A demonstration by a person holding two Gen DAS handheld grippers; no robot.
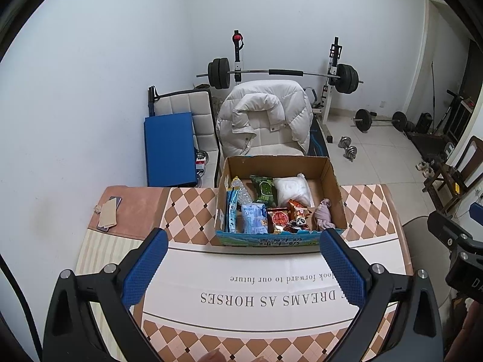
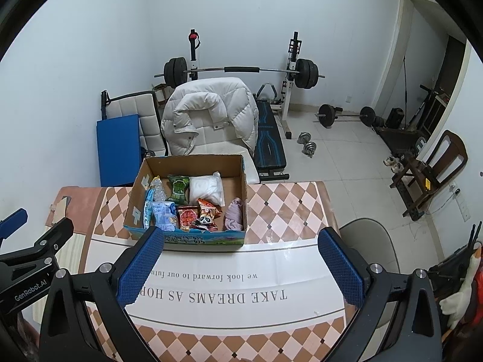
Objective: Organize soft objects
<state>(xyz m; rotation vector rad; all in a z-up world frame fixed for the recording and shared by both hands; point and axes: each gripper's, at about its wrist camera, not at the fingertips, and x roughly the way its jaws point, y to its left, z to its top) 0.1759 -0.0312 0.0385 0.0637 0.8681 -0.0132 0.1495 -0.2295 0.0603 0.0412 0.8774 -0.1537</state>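
Observation:
A cardboard box [image 1: 330, 175] [image 2: 142, 178] stands at the far side of the table. It holds a white soft packet [image 1: 292, 190] [image 2: 206, 188], a green snack bag [image 1: 264, 191] [image 2: 178, 191], a pink cloth [image 1: 323, 214] [image 2: 235, 214], a blue packet [image 1: 255, 218] [image 2: 163, 212], red snack bags [image 1: 279, 218] [image 2: 188, 215], a panda bag [image 1: 299, 212] [image 2: 208, 212] and a clear bottle [image 1: 241, 191] [image 2: 158, 190]. My left gripper [image 1: 243, 267] is open and empty, above the table short of the box. My right gripper [image 2: 240, 267] is open and empty too.
The table [image 1: 253, 289] [image 2: 271, 211] has a checkered cloth with printed words. A phone and a card [image 1: 108, 214] lie at its far left. Behind stand a chair with a white jacket [image 1: 265, 117] [image 2: 208, 114], a blue pad [image 1: 169, 149] and a barbell rack [image 1: 283, 74].

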